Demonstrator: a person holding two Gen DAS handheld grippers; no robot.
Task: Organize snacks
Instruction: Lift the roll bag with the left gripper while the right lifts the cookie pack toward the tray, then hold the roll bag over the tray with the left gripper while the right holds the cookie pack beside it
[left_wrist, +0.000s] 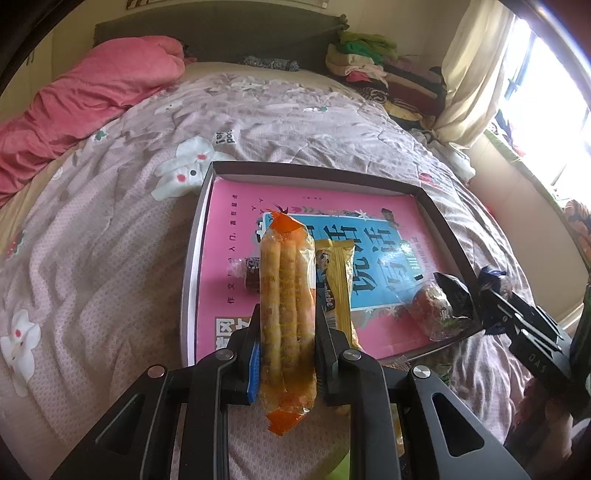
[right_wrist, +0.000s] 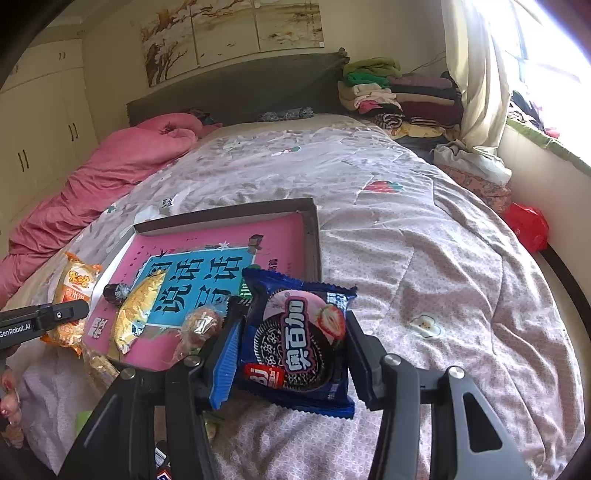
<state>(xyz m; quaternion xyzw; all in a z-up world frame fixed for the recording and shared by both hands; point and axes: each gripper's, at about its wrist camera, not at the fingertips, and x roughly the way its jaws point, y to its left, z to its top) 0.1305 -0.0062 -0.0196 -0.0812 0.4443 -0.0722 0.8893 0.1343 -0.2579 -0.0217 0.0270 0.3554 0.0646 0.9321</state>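
Two claws are at work, each pinching one snack. The left gripper (left_wrist: 286, 328) clamps a long orange-ended pack of biscuit sticks (left_wrist: 286, 288) over the near edge of the shallow box (left_wrist: 314, 173) on the bed (left_wrist: 110, 229). The right gripper (right_wrist: 291, 347) squeezes a blue cookie packet (right_wrist: 299, 343) at the box's near right corner. Three snacks lie inside: a yellow bar (left_wrist: 338, 284), a small dark candy (left_wrist: 251, 275) and a clear-wrapped sweet (left_wrist: 432, 308). Only the right view shows the cookie's printed front, a wall painting (right_wrist: 232, 33) and cupboards (right_wrist: 44, 122).
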